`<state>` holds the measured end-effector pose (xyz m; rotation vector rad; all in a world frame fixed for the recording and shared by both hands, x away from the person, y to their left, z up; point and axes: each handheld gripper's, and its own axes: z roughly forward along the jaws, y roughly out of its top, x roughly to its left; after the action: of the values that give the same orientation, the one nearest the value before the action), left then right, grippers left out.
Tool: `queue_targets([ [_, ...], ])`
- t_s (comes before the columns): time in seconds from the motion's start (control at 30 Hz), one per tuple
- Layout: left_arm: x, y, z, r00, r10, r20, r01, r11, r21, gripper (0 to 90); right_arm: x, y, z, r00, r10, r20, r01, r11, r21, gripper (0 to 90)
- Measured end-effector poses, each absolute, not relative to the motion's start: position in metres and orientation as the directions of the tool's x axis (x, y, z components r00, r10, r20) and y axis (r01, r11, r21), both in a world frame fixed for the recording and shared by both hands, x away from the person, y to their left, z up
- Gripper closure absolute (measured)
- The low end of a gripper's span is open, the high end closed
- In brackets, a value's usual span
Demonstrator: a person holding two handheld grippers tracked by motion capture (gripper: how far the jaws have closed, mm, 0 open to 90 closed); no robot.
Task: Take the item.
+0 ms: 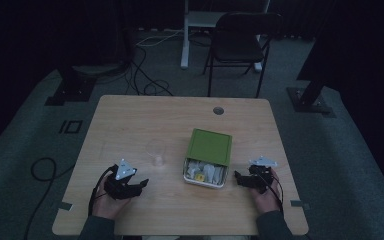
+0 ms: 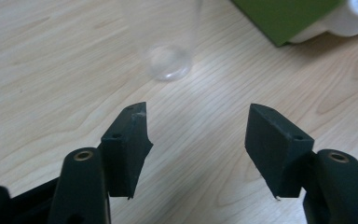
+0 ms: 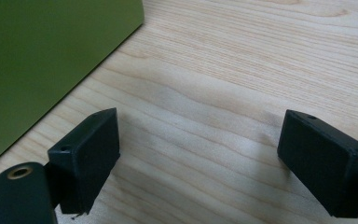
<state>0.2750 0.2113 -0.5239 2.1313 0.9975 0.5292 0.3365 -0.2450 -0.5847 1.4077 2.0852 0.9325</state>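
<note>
A clear plastic cup stands upright near the middle of the wooden table. To its right lies a white box of small items, with a green lid slid partly back over it. My left gripper hovers at the front left, open and empty, pointing toward the cup. The green lid shows at the top right of the left gripper view. My right gripper rests at the front right beside the box, open with bare wood between its jaws and the green lid at its left.
A dark folding chair and a white desk leg stand beyond the table's far edge. Cables lie on the grey floor. A round grommet sits near the table's far edge.
</note>
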Motion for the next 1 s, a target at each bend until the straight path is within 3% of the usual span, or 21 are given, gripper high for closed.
queue_targets([
  [1.0,0.272,0.18,-0.507,0.714,0.698,0.048,0.419,-0.481,0.77,44.5,0.337,-0.245,-0.585,-0.376,0.927,0.0,0.619,0.25,0.745,12.5],
])
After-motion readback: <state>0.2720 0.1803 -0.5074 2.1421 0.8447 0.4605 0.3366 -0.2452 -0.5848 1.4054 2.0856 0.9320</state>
